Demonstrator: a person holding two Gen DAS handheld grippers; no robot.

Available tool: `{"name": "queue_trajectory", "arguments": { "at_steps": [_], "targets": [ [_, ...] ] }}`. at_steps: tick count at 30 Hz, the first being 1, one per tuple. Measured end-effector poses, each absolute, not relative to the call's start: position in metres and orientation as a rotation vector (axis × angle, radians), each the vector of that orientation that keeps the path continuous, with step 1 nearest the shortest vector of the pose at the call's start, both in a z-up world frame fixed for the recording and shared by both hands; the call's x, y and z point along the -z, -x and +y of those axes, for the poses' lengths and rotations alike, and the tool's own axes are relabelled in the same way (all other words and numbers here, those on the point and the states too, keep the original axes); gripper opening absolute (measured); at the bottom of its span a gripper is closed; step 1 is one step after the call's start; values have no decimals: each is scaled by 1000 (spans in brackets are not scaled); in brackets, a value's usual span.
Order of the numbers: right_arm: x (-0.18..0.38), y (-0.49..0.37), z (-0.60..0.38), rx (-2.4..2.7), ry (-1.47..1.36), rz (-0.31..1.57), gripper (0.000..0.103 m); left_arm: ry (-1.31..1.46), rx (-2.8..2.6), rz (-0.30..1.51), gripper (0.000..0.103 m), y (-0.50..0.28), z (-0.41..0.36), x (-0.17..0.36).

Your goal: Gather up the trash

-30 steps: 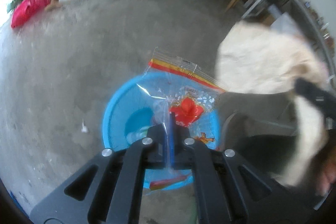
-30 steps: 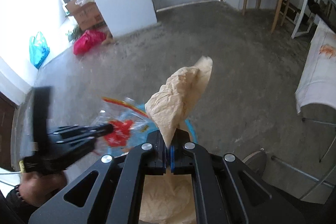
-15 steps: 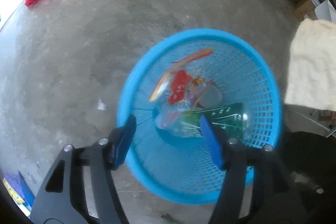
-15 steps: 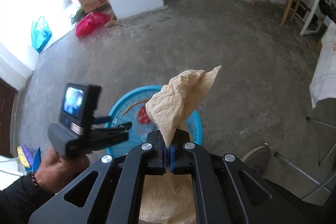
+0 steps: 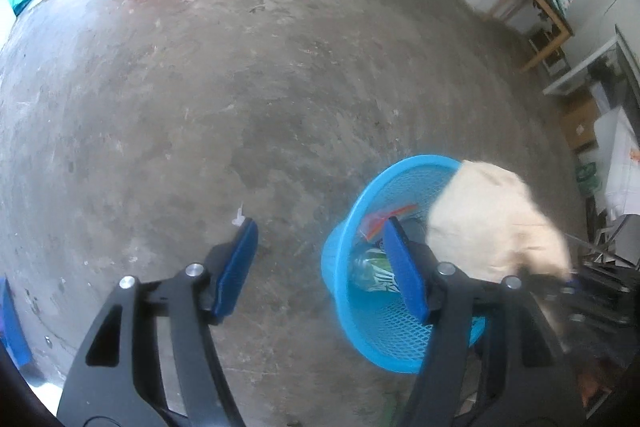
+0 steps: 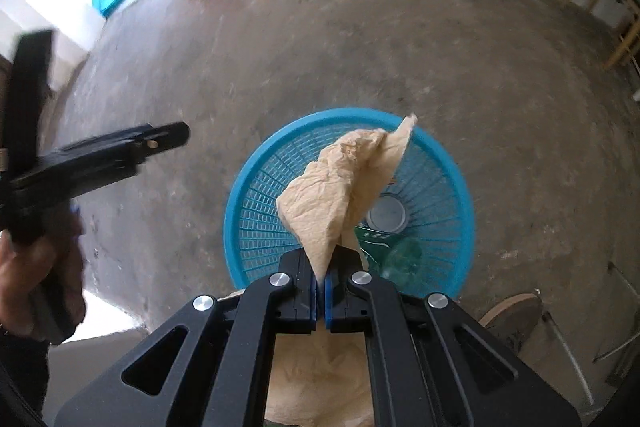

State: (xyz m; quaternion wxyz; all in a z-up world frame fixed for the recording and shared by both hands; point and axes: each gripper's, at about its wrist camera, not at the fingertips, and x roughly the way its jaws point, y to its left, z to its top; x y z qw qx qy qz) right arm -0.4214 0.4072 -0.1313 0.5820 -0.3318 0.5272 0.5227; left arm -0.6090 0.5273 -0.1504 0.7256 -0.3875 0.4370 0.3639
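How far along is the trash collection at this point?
Done: a snack bag and a green wrapper lie in the blue basket. In hand: the right claw pinches crumpled paper above the basket. The left claw is open and empty. Left: dropping the paper; a white scrap lies on the floor.

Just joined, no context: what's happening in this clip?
A person is collecting trash with two handheld grippers. The right gripper is shut on a crumpled beige paper sheet, holding it above the round blue plastic mesh basket, which already holds wrappers. The left gripper is open and empty, off to the basket's side.
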Motion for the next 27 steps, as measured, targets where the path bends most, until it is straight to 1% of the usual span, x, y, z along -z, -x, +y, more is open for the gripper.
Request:
{"name": "queue_trajectory", "arguments": {
  "at_steps": [1,2,3,4,5,7,9,12,16,19,20,21,27],
  "targets": [
    [138,424,410,-1220,788,1233,4,848,-802,961,61,609,525,148],
    [150,427,415,-1209,824,1231,19,847,-802,959,61,610,524,148],
    [164,429,418,-1188,873,1209,61,849,-799,956,61,610,523,146],
    [169,428,417,-1177,889,1192,82,850,-793,951,61,610,522,143],
    [176,427,415,-1165,898,1169,97,844,-795,949,61,610,522,143],
    [183,421,411,-1148,915,1193,97,827,-785,940,61,607,520,136],
    [173,406,407,-1126,841,1229,97,810,-779,932,61,602,519,131],
    [145,384,401,-1125,676,1234,97,797,-760,906,61,591,517,117],
    [87,339,376,-1095,376,1215,97,762,-715,875,61,571,508,93],
    [32,306,342,-1093,242,1138,97,723,-667,857,62,552,496,74],
    [21,300,332,-1088,228,1115,97,715,-650,855,65,544,492,68],
    [4,288,317,-1078,205,1086,97,711,-632,852,66,537,487,65],
    [-81,235,220,-1006,134,910,97,623,-460,834,66,467,441,29]
  ]
}}
